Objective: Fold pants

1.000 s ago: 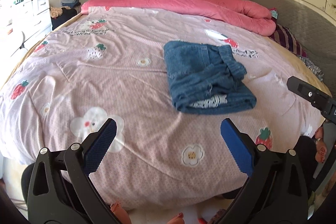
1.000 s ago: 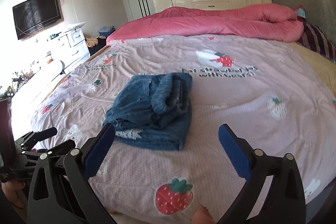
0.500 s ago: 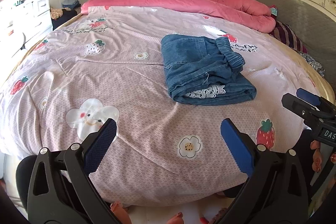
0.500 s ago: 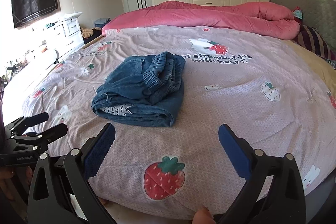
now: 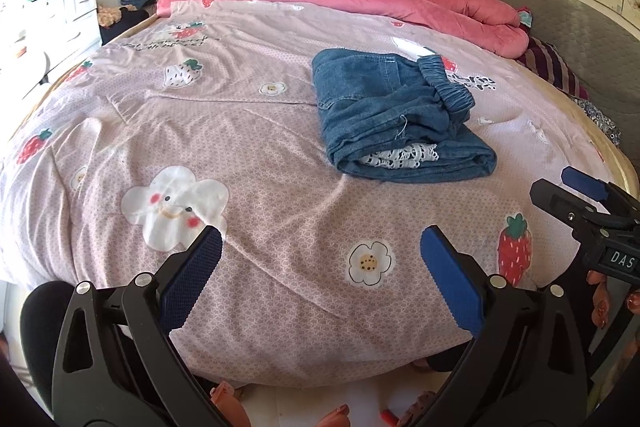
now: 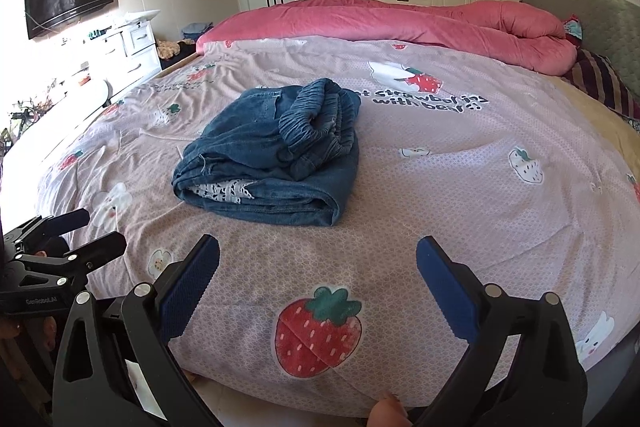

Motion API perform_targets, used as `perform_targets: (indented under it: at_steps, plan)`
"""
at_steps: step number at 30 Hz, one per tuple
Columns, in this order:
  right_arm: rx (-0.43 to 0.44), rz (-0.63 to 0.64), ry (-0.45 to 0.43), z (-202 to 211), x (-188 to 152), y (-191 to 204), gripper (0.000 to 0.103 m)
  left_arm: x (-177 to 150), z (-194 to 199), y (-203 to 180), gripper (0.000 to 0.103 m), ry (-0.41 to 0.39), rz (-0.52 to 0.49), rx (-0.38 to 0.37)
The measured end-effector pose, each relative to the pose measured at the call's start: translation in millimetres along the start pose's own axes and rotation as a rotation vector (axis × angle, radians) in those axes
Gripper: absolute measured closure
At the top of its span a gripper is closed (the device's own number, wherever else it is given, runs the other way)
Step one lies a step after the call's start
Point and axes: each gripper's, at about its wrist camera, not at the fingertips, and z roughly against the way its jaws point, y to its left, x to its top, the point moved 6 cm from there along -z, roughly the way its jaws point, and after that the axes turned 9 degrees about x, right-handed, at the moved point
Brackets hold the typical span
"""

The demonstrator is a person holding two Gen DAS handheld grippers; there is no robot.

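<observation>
Our left tool (image 5: 320, 263) and right tool (image 6: 318, 263) both hang spread and empty at the near edge of the bed (image 5: 240, 147), well apart from the denim pants (image 5: 396, 123). We count one pair, lying in a folded bundle on the pink strawberry quilt (image 6: 460, 187) toward the bed's middle, white lace trim (image 6: 224, 191) peeking from the open layers and the elastic waistband (image 6: 316, 123) bunched on top. We judge the denim soft, limp and fairly light; the thick folded edge nearest us offers the surest pinch.
</observation>
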Motion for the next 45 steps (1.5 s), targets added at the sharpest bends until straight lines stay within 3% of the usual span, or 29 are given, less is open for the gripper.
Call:
perform_targets:
  at_steps: [45]
  plan:
    - [-0.017, -0.011, 0.013, -4.5, -8.0, -6.8, 0.005, 1.2, 1.7, -5.7, 0.009, -0.018, -0.009, 0.014]
